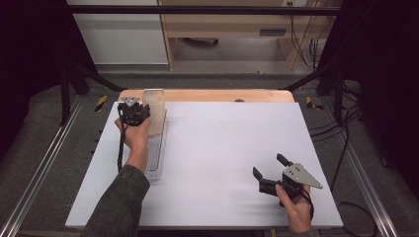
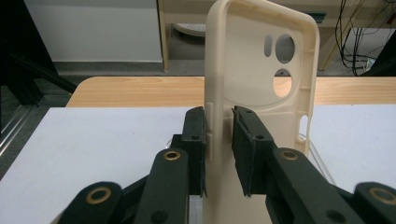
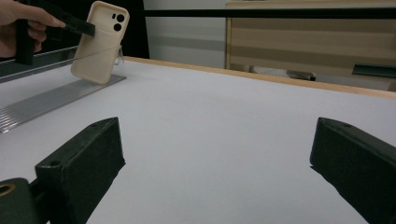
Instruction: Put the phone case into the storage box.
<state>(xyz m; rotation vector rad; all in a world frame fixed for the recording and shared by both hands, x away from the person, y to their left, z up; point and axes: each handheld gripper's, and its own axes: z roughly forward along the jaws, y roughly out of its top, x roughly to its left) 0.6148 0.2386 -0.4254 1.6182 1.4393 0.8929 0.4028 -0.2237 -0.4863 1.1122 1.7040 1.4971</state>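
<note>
While the person sits at the white surface, the left hand-held gripper pinches one long side edge of a cream phone case, its two black jaws nearly pressed together with only the thin rim between them. The case is held upright and slightly tilted near the far left corner of the surface, its lower end at or just above a clear ribbed tray; whether it touches the tray I cannot tell. It looks like a light, empty shell, probably soft and a little flexible, so it should weigh almost nothing but may bend or twist if squeezed hard or gripped far from the middle. The smooth rim could slip, and the camera cut-outs near the top leave thin, weaker parts. The best hold seems to be the mid-length of a side edge, where it is gripped now. The right hand-held gripper rests low on the near right, jaws spread wide, holding nothing, well apart from the case.
</note>
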